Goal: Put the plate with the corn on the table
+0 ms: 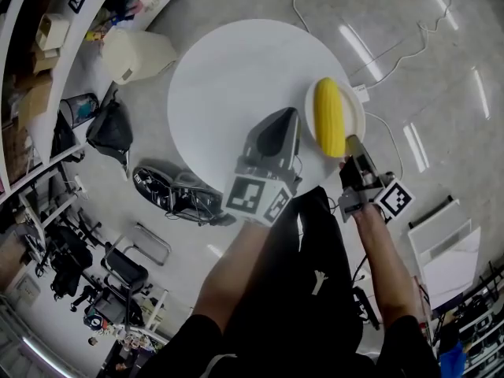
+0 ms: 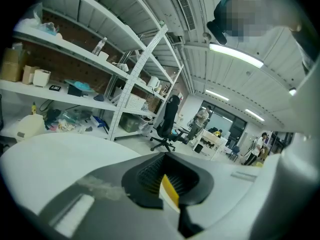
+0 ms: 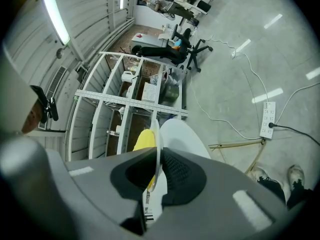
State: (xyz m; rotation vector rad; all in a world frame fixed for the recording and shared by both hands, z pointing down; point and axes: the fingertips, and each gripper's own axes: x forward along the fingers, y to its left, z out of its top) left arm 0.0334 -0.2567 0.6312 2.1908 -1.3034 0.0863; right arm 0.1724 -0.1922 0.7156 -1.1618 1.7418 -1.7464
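Clamped by left claw and right claw: plate with corn at worktop edge; pending: set down, release.

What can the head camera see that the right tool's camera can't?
Only the head view shows the left tool, the person's arms and a black bag on the floor. Only the right gripper view shows an office chair and a ceiling light. Both show the plate with the yellow corn, the right tool clamped on its rim, and the white table.
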